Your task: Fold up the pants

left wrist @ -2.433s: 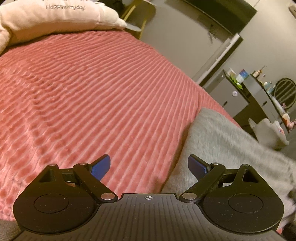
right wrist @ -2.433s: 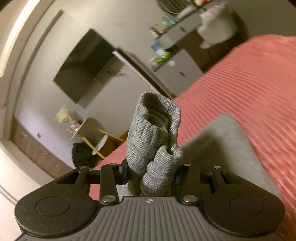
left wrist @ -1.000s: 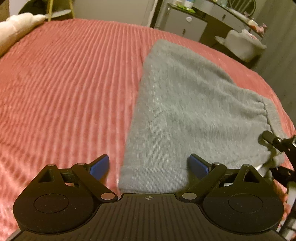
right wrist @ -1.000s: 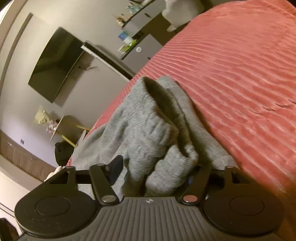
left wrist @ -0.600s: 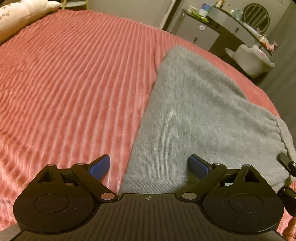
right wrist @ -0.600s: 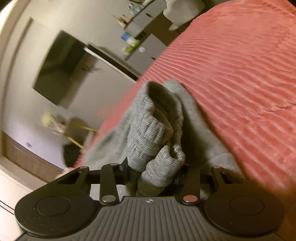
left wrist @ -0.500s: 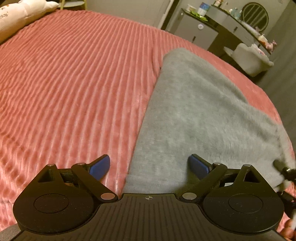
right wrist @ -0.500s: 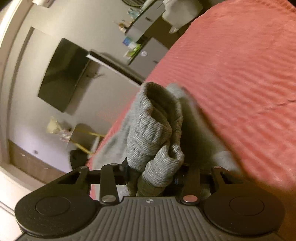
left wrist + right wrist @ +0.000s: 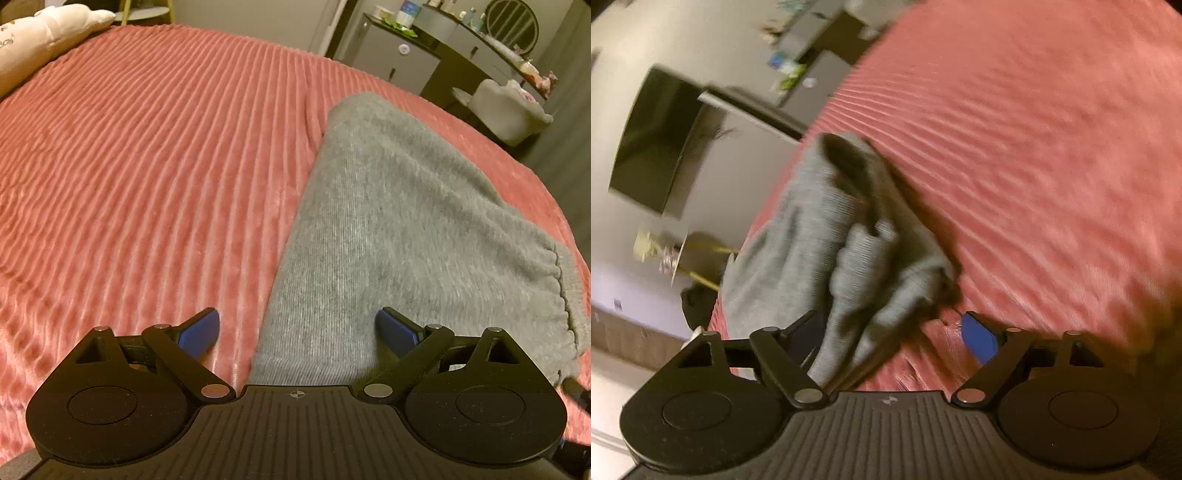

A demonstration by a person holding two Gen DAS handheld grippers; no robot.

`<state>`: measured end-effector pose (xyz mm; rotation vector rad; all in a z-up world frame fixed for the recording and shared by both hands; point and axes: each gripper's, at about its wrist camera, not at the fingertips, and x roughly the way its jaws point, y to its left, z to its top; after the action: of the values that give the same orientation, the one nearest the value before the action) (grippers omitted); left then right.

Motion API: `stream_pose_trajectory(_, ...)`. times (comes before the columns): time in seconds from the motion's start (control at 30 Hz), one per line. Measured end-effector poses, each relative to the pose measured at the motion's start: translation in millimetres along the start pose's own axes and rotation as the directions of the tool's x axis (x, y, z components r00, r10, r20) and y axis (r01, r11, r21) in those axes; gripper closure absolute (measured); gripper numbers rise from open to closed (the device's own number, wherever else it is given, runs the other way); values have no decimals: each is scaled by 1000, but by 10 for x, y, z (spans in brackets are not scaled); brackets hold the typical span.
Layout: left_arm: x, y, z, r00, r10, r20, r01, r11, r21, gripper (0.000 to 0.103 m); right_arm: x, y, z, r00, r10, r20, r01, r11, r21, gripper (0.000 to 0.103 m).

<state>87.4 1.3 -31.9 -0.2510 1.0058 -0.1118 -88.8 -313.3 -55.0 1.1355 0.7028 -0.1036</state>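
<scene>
A bedroom: a pink ribbed bedspread (image 9: 147, 166) filled both views, with a cream pillow (image 9: 40, 33) at far left, a dresser (image 9: 417, 55) beyond the bed, and a wall-mounted television (image 9: 653, 140) visible in the blurred right wrist view. The grey pants (image 9: 399, 229) lay flat on the bedspread as a folded panel, ribbed cuffs at its right edge. The left gripper (image 9: 297, 328) hovered with jaws spread wide and empty; the panel's near-left corner sat between its fingertips. The right gripper (image 9: 894, 332) was likewise spread wide, the bunched cuffs (image 9: 864, 251) lying loose just beyond its left finger, apparently ungripped. Judged step: one fold laid down and let go. The next move probably called for both grippers to pinch the near edge and carry it across, keeping layers aligned.
</scene>
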Motion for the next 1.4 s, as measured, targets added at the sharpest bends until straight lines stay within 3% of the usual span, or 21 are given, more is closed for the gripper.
stream_pose_trajectory(0.07, -11, -14, -3, 1000, 3, 3, -3, 1000, 2, 6, 28, -39, 45, 995, 99, 6, -99, 994, 55, 39)
stream_pose_trajectory(0.23, -4, -65, -13, 1000, 13, 10, -13, 1000, 10, 6, 155, 30, 32, 988, 154, -20, -152, 986, 72, 39)
stream_pose_trajectory(0.3, 7, -84, -16, 1000, 15, 10, -15, 1000, 18, 6, 192, 71, 23, 990, 141, -9, -141, 989, 42, 39)
stream_pose_trajectory(0.43, 19, -113, -27, 1000, 19, 12, -19, 999, 30, 6, 367, 39, 70, 990, 143, 6, -143, 983, 111, 38)
stream_pose_trajectory(0.6, 13, -130, -32, 1000, 19, 10, -19, 999, 33, 6, 481, 182, 49, 995, 103, 12, -103, 994, 27, 33)
stream_pose_trajectory(0.67, 1, -133, -35, 1000, 17, 14, -18, 999, 31, 4, 426, 72, 95, 997, 41, 66, -43, 999, 32, 51)
stream_pose_trajectory(0.77, -21, -140, -44, 999, 24, 26, -25, 999, 37, 4, 411, -34, 123, 996, 48, 78, -55, 995, 86, 54)
stream_pose_trajectory(0.8, -22, -142, -49, 999, 27, 29, -28, 999, 35, 5, 415, 13, 107, 996, 42, 80, -46, 998, 51, 52)
stream_pose_trajectory(0.9, -5, -138, -47, 999, 25, 23, -26, 999, 26, 5, 400, 92, 64, 992, 103, 74, -104, 995, 5, 28)
stream_pose_trajectory(1.03, -30, -160, -56, 999, 29, 42, -31, 998, 48, 5, 468, 122, 91, 991, 108, 73, -110, 994, 26, 25)
stream_pose_trajectory(1.07, -35, -158, -57, 999, 30, 44, -32, 998, 49, 5, 474, 140, 103, 990, 118, 77, -120, 992, 27, 26)
stream_pose_trajectory(1.1, -32, -157, -56, 999, 31, 42, -33, 998, 46, 5, 468, 146, 111, 989, 124, 83, -126, 992, 23, 35)
stream_pose_trajectory(1.13, -28, -150, -52, 999, 32, 39, -34, 999, 41, 5, 452, 132, 119, 989, 120, 90, -121, 993, 14, 56)
stream_pose_trajectory(1.23, -44, -136, -45, 999, 13, 39, -13, 1000, 16, 5, 430, 27, 173, 987, 130, 97, -136, 990, 48, 59)
stream_pose_trajectory(1.3, -61, -110, -50, 999, 8, 46, -8, 1000, 10, 5, 461, -12, 147, 989, 116, 96, -123, 990, 67, 56)
stream_pose_trajectory(1.37, -53, -113, -51, 999, -2, 39, 2, 1000, 13, 5, 491, 14, 140, 988, 125, 92, -131, 989, 65, 45)
stream_pose_trajectory(1.4, -46, -117, -55, 999, -3, 34, 2, 1000, 17, 5, 516, 25, 143, 987, 137, 82, -143, 988, 66, 35)
